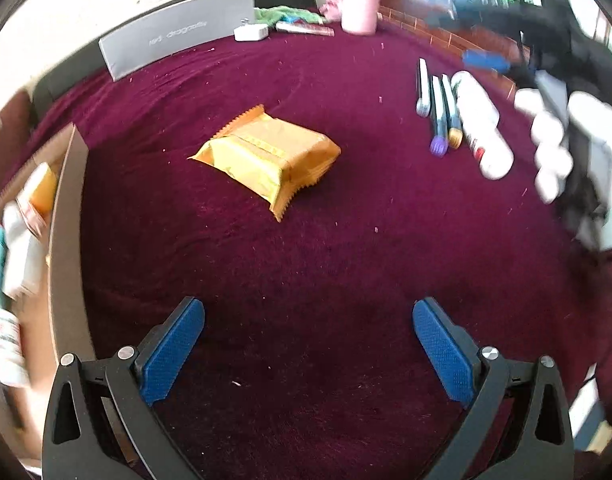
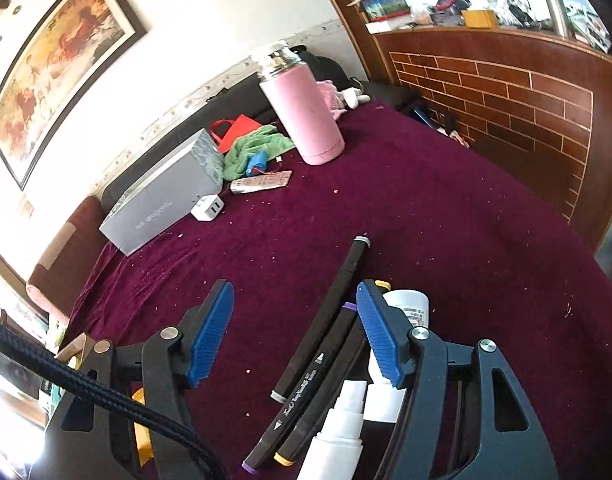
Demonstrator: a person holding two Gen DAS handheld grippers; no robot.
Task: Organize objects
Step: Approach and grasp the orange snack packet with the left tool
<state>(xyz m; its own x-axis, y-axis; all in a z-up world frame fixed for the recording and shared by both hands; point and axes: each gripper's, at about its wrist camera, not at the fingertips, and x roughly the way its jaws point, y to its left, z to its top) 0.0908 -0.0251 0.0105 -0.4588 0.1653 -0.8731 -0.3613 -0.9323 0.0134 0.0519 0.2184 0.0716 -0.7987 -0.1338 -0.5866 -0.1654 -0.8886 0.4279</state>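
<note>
Left wrist view: the left gripper (image 1: 308, 344) hovers over the maroon cloth (image 1: 306, 260), its blue pads (image 1: 174, 350) spread wide with nothing between them. An orange snack packet (image 1: 266, 158) lies flat on the cloth ahead of it. At the left edge stands a cardboard box (image 1: 66, 240) holding blurred cartons and bottles. To the right, markers (image 1: 442, 114) lie side by side, touching a white bottle (image 1: 484, 128) on its side. A white-gloved hand (image 1: 554, 148), blurred, holds the right gripper above them.

Right wrist view: the right gripper (image 2: 294, 332) has its jaws parted and empty over bare cloth; they are not widening by any visible amount. The black markers (image 2: 318, 344) run beneath and beside its right-hand finger (image 2: 380, 336), with the white bottle (image 2: 410, 304) just past it.

Background: a pink flask (image 2: 306, 114) stands upright near a green towel (image 2: 252, 146), a grey box (image 2: 166, 196), a white charger (image 2: 208, 208) and a flat tube (image 2: 262, 181).
</note>
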